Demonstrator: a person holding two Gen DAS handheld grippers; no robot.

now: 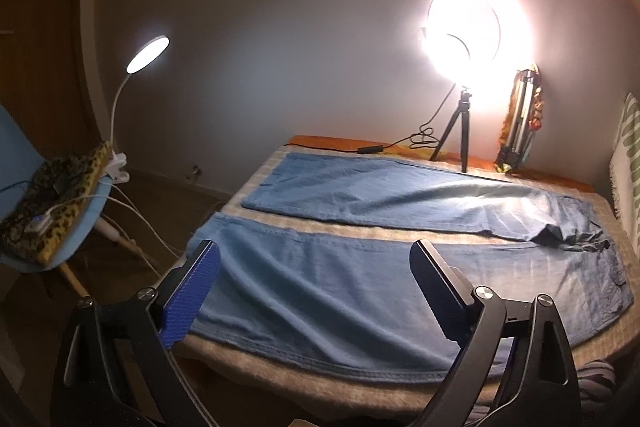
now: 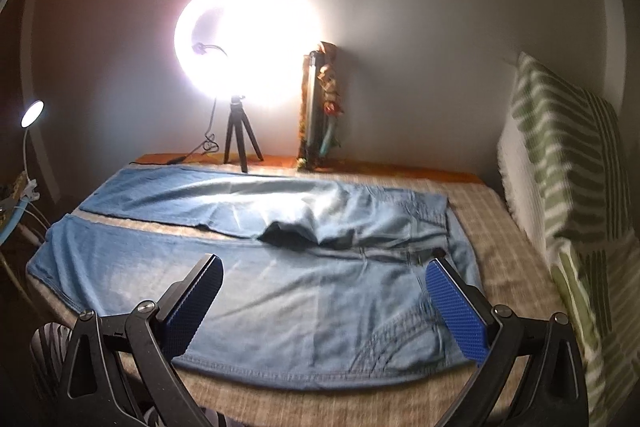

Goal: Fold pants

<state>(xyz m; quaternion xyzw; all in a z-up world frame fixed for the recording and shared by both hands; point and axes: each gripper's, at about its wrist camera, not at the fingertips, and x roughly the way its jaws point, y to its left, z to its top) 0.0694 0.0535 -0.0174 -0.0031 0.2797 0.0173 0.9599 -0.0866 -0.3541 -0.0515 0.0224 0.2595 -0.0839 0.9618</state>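
The pants [image 1: 360,267] lie spread flat on the checked bed cover [image 2: 508,259], both legs running out toward the left, the waist toward the right beside the green-striped cushion [image 2: 560,155]. A narrow strip of cover shows between the two legs, and the crotch is rumpled into a small dark fold.

The left claw [image 1: 316,263] hangs above the near leg, toward its hem end, jaws spread wide with nothing between them. The right claw [image 2: 324,279] hangs above the seat and waistband area, likewise wide and empty. Neither appears to touch the cloth, though the fisheye makes that gap hard to judge.

The step in hand looks like the first fold: laying one leg over the other. To do it well, each claw should drop to the near edge and pinch only that edge, one near the hem, one at the waist, so the cloth lifts as one straight line. Carry both ends across together at equal height, then set the near leg squarely on the far one, seams matched. The ring light [image 2: 248,39] on its tripod stands just behind the far leg; keep the sweep low and short of it.
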